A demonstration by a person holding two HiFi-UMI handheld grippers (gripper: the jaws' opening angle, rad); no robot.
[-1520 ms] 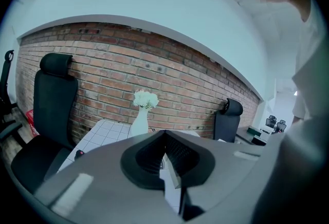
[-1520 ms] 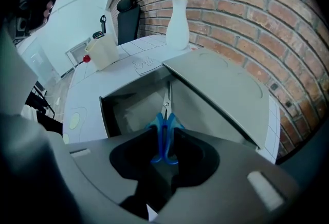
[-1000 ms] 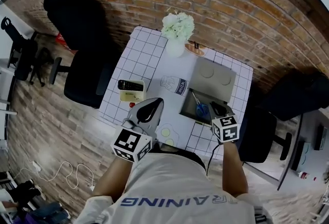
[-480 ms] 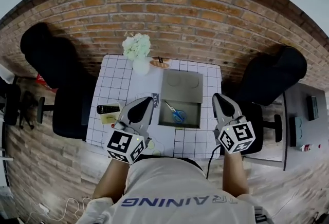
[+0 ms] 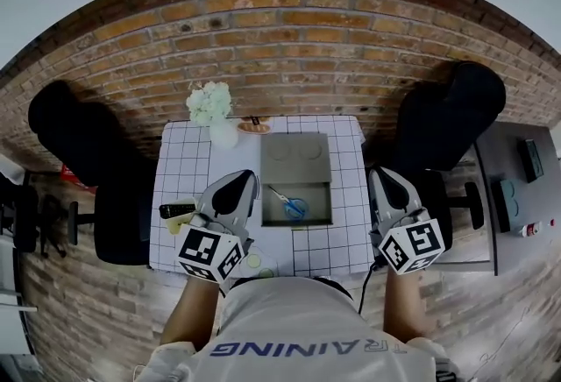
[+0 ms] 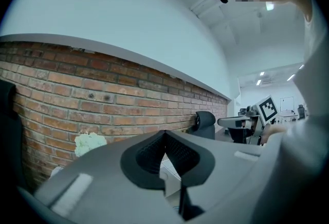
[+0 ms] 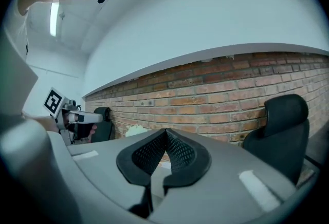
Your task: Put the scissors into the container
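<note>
Black fills my far left: an office chair (image 5: pixel 83 152) stands at 9 o'clock from the desk (image 5: pixel 180 170), which carries a white grid-patterned cover. Near the desk's left edge lies a dark remote (image 5: pixel 175 210). At the 11 o'clock corner a bunch of white flowers (image 5: pixel 209 102) sits in a pale vase (image 5: pixel 223 137).

My left hand-held gripper (image 5: pixel 238 183) hangs over the near left part of the desk, at about 9 o'clock from the container and apart from it. In the left gripper view its tips (image 6: pixel 164 133) are clenched together with nothing between them, pointing towards the brick wall (image 6: pixel 61 89).

The grey container (image 5: pixel 317 194) stands open at the desk's middle, its lid (image 5: pixel 296 154) laid back on the 12 o'clock side. The scissors (image 5: pixel 292 208) lie inside it on the bottom, with the blue handles towards 5 o'clock and the blades towards 10 o'clock.

My right hand-held gripper (image 5: pixel 386 180) is just off the desk's right edge, at 3 o'clock from the container. In the right gripper view it (image 7: pixel 165 131) is likewise clenched and empty. Beyond it, at 1 o'clock, stands a second black chair (image 5: pixel 447 122).
</note>
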